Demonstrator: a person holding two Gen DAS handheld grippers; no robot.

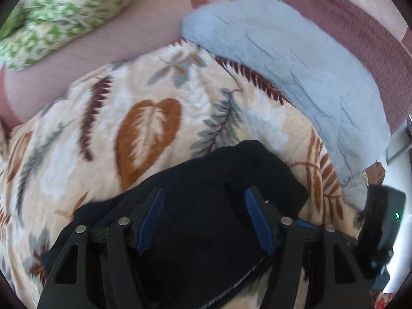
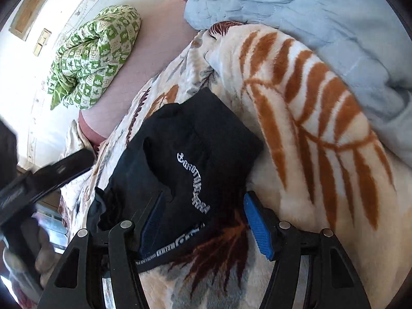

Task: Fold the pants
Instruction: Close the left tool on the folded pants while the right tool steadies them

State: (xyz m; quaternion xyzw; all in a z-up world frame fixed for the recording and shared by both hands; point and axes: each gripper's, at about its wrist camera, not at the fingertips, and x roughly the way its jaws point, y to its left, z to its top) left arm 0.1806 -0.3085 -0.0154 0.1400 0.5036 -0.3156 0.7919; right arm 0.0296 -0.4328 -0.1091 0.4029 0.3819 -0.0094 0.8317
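Black pants (image 2: 185, 170) lie bunched on a leaf-print blanket (image 2: 322, 134) at the lower centre of both views, white lettering showing in the right view. The left gripper (image 1: 204, 220) and right gripper (image 2: 203, 225) each hang over them, fingers apart, nothing clamped. A blue quilt (image 1: 296, 59) lies upper right, a green pillow (image 2: 95, 56) upper left.

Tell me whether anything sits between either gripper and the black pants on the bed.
Nothing visible does. The black pants lie bunched on the leaf-print blanket, directly below the open right gripper and the open left gripper. The blue quilt and green bedding lie off to the sides.
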